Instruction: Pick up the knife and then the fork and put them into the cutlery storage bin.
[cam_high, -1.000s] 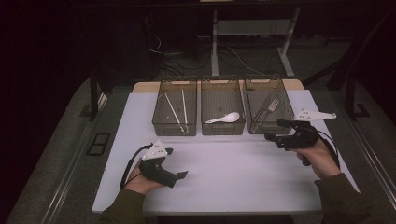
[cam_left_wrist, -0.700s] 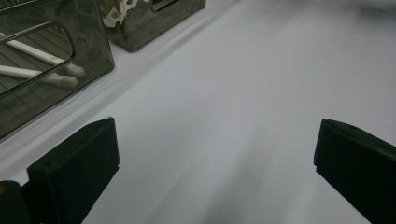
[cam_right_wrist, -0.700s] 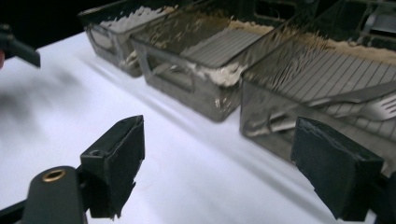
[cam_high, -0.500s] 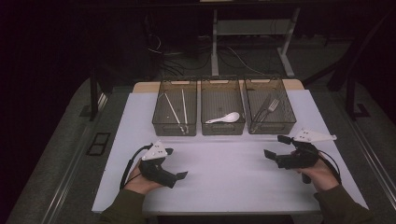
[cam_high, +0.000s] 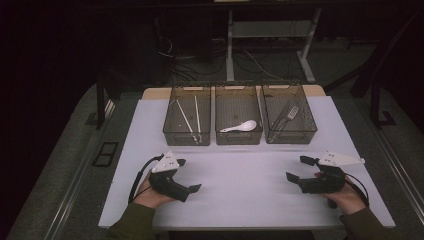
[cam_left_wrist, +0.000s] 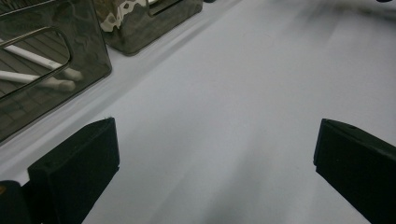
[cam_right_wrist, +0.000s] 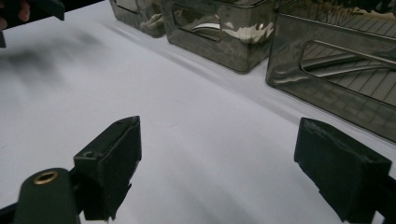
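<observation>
Left gripper (cam_high: 182, 175) and right gripper (cam_high: 301, 169): jaws wide, empty, resting on white mat (cam_high: 240, 185); nearest things, fork (cam_high: 288, 116) and probably knife, lie binned; risk: jaw clipping bin wall (cam_high: 291, 137).

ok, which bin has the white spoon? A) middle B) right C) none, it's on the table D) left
A: in the high view the white spoon lies on the floor of the middle bin; the left bin holds chopsticks and the right bin holds a fork.
</observation>
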